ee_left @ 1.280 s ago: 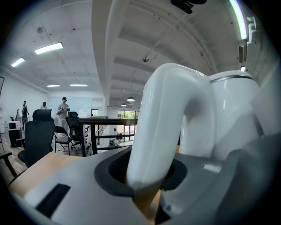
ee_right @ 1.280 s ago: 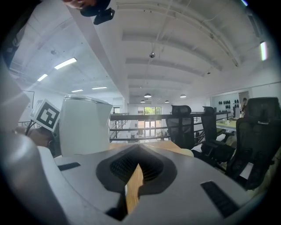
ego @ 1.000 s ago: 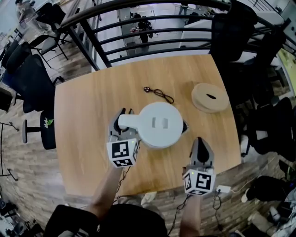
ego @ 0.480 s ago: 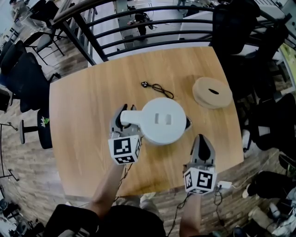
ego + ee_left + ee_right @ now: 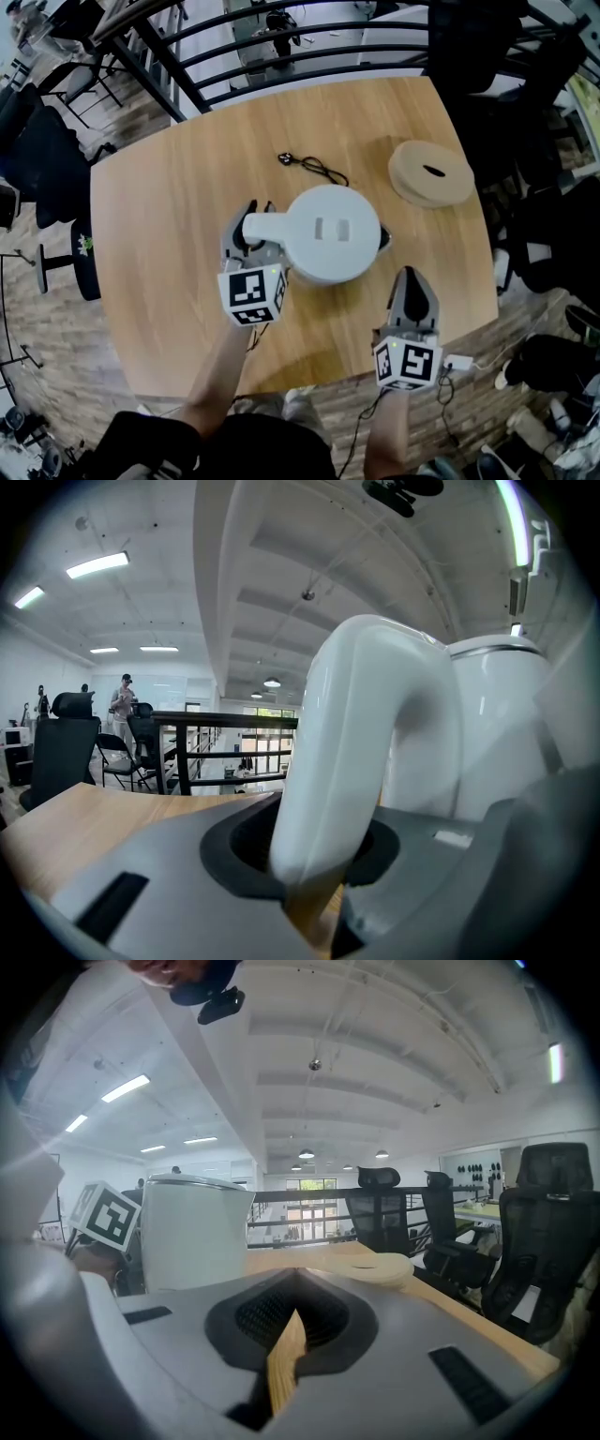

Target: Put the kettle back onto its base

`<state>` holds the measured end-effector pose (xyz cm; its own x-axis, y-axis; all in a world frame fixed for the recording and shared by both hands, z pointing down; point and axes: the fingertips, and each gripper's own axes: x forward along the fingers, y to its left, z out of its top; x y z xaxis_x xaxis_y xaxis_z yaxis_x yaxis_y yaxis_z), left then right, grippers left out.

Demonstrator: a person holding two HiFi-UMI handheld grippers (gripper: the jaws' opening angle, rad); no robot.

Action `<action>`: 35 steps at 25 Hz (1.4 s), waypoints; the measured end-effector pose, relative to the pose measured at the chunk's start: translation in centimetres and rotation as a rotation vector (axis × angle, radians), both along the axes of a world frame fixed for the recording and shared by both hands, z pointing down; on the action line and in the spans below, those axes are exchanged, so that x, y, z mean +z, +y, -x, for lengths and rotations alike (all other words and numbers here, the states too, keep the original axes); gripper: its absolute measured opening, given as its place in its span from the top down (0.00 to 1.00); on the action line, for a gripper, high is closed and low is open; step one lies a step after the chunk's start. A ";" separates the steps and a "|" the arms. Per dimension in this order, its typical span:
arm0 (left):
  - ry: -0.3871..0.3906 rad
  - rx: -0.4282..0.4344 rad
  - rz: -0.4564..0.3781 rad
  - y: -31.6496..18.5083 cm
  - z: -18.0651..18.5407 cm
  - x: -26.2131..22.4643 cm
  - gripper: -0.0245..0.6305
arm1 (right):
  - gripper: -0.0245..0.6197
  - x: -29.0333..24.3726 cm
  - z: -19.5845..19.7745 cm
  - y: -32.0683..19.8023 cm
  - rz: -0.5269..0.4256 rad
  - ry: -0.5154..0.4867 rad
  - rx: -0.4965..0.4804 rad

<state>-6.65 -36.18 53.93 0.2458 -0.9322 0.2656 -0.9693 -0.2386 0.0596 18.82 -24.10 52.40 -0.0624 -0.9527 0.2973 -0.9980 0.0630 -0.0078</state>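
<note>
The white kettle is over the middle of the wooden table, handle pointing left. My left gripper is shut on the kettle's handle, which fills the left gripper view with the kettle body behind it. Whether the kettle's bottom touches the table is hidden. The round tan base lies at the far right of the table, apart from the kettle. My right gripper hovers by the near right edge, shut and holding nothing. From the right gripper view the kettle stands left and the base ahead.
A thin black cord lies on the table beyond the kettle. A black railing runs behind the table's far edge. Office chairs stand at the left and right. A white power strip lies on the floor by the right gripper.
The kettle in my left gripper has sunk a little toward the table. My right gripper has dipped alongside it. Neither grip has changed.
</note>
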 end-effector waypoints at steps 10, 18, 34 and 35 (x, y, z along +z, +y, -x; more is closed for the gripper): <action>-0.009 0.012 0.009 0.0 -0.8 1.1 0.83 | 0.96 1.2 -0.6 0.2 0.017 -0.007 0.008; 0.003 0.015 -0.002 0.7 0.0 1.2 0.83 | 0.96 1.8 0.0 0.4 0.025 -0.013 -0.003; -0.011 0.009 -0.042 2.7 0.4 0.6 0.83 | 0.96 1.5 0.3 2.2 0.019 -0.019 -0.009; -0.012 0.008 -0.045 2.7 0.4 0.5 0.83 | 0.96 1.5 0.3 2.3 0.019 -0.019 -0.009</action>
<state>-7.04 -33.44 54.47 0.2501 -0.9414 0.2265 -0.9680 -0.2483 0.0371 18.50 -21.82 53.90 -0.0772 -0.9463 0.3139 -0.9970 0.0719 -0.0284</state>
